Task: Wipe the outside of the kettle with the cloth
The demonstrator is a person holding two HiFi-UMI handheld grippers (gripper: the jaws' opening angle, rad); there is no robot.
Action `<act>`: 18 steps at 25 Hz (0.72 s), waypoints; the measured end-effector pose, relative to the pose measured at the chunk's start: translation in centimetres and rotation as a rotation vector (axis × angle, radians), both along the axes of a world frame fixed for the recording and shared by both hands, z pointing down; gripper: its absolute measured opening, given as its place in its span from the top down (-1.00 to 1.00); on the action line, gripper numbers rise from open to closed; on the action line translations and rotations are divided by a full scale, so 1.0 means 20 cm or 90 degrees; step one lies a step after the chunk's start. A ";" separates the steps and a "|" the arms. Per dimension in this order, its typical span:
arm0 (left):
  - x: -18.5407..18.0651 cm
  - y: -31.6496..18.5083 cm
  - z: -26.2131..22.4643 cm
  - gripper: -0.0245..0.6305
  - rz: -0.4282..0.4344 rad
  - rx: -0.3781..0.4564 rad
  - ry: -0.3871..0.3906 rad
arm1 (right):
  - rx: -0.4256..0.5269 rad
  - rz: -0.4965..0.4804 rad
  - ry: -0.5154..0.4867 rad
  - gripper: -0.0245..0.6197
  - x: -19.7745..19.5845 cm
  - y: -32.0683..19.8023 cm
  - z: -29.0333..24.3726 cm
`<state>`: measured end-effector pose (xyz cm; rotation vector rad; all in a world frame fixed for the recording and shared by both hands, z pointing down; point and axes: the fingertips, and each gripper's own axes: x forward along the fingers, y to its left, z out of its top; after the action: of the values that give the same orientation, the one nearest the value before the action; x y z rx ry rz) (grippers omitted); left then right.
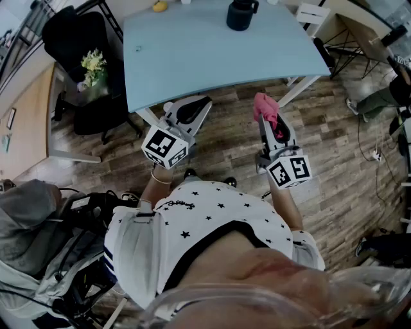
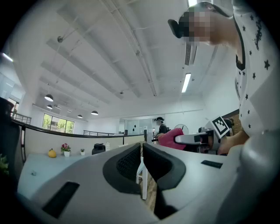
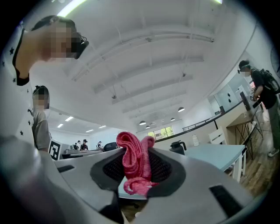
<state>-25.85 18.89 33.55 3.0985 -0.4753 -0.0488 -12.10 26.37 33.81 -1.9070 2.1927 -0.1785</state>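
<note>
The right tool (image 1: 270, 122) is clenched on the pink woolly cloth (image 3: 134, 159). The left tool (image 2: 142, 159) is squeezed closed on nothing. The round black kettle (image 1: 241, 14) sits at the far side of the pale blue worktop (image 1: 192, 51), well apart from the 2 tools. I think the wiping has not begun.

My cloth (image 1: 264, 107) is a pink-red knit rag, bunched into folds and pinched between the jaws of my right tool (image 1: 271, 125). One loop sticks up past the tips and a crumpled end droops below them. It sits just short of the near edge of the pale blue surface (image 1: 212, 54). The kettle (image 1: 241, 14) is dark, upright, with a handle. It stands far back on that surface, well apart from the cloth.
</note>
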 end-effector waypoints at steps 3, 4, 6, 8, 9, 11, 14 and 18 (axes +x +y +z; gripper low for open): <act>0.03 0.02 0.00 0.81 -0.002 0.001 -0.002 | 0.001 0.001 0.002 0.57 0.03 0.02 0.00; 0.04 0.03 0.00 0.81 -0.002 0.002 -0.002 | 0.001 0.001 0.002 0.57 0.04 0.03 0.00; 0.06 0.04 -0.01 0.81 0.000 0.004 -0.002 | 0.002 0.002 0.004 0.57 0.06 0.04 -0.01; 0.09 0.04 -0.01 0.81 0.003 0.004 -0.003 | 0.003 0.008 0.005 0.57 0.09 0.05 -0.01; 0.11 0.04 -0.01 0.81 0.005 0.005 -0.005 | 0.005 0.011 0.005 0.57 0.11 0.06 -0.01; 0.16 0.06 0.00 0.81 0.009 0.005 -0.010 | 0.008 0.017 -0.001 0.57 0.15 0.08 -0.01; 0.24 0.10 0.00 0.81 0.017 0.005 -0.014 | 0.011 0.025 -0.006 0.57 0.22 0.14 -0.01; 0.37 0.16 0.01 0.81 0.036 -0.004 -0.014 | 0.011 0.042 -0.012 0.56 0.34 0.23 0.01</act>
<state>-18.55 22.01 33.83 3.1067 -0.3871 -0.0118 -5.24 31.07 34.04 -1.9568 2.1103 -0.1649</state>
